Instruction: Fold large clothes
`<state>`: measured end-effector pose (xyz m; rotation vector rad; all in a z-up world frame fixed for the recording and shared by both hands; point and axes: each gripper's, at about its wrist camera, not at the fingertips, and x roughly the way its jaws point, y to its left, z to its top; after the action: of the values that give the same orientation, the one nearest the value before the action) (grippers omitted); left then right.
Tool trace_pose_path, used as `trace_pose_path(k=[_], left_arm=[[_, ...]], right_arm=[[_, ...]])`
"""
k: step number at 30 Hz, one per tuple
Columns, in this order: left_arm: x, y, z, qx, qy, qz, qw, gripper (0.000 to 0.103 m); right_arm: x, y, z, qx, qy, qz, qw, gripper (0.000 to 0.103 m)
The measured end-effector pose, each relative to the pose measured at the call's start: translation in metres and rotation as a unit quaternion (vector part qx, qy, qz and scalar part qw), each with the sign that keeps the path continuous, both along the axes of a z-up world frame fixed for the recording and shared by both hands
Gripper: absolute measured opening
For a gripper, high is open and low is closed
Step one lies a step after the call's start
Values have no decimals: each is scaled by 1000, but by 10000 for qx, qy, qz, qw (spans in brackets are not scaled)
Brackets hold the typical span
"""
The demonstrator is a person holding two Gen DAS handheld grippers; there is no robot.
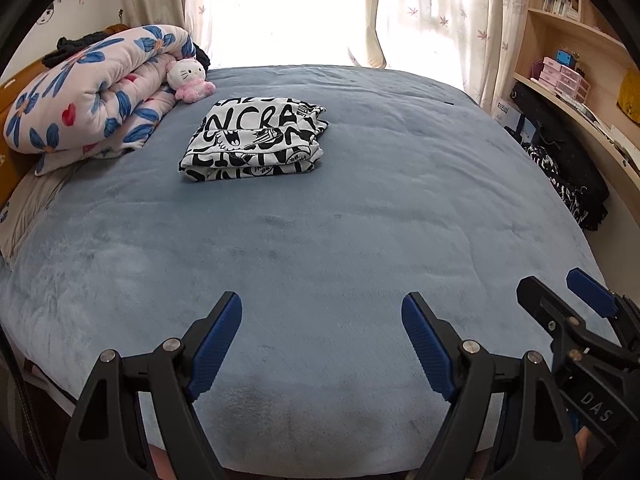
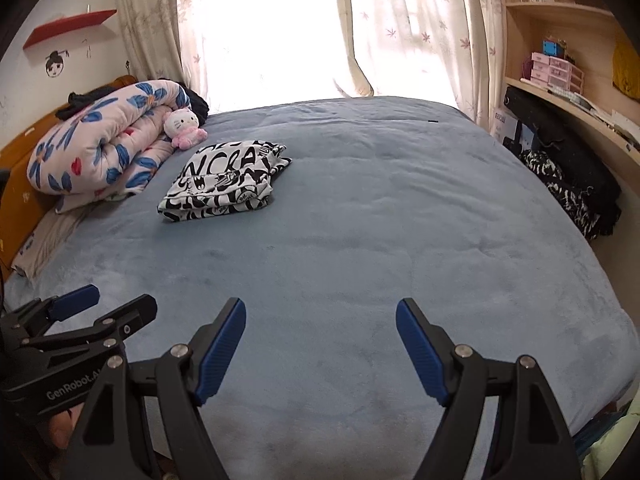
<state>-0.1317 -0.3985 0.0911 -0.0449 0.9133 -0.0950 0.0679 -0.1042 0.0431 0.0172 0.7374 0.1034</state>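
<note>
A black-and-white printed garment (image 1: 256, 140) lies folded in a neat stack on the blue bed cover (image 1: 320, 240), toward the far left; it also shows in the right wrist view (image 2: 226, 180). My left gripper (image 1: 322, 308) is open and empty, hovering over the near edge of the bed, far from the garment. My right gripper (image 2: 320, 312) is open and empty beside it, also over the near edge. Each gripper shows in the other's view: the right one (image 1: 560, 292) and the left one (image 2: 116, 300).
A rolled floral quilt (image 1: 92, 92) and a Hello Kitty plush (image 1: 188, 80) sit at the head of the bed on the left. A wooden shelf unit (image 1: 576, 60) stands at right, with dark clothes (image 1: 568, 172) piled below. Curtains (image 1: 440, 12) hang behind.
</note>
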Motion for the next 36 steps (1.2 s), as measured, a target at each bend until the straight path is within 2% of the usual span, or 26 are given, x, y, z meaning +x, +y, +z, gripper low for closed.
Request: trace_pose_path(k=[10,36], left_arm=[[-5,-5,-2,72,-16,31,10000,81],[-6,-5,-2,129,85,26,9999,81]], right_arm=[[-1,-2,-6,145,113,95,9998,78],[-2,-4,-7,101,167,35,9998,78]])
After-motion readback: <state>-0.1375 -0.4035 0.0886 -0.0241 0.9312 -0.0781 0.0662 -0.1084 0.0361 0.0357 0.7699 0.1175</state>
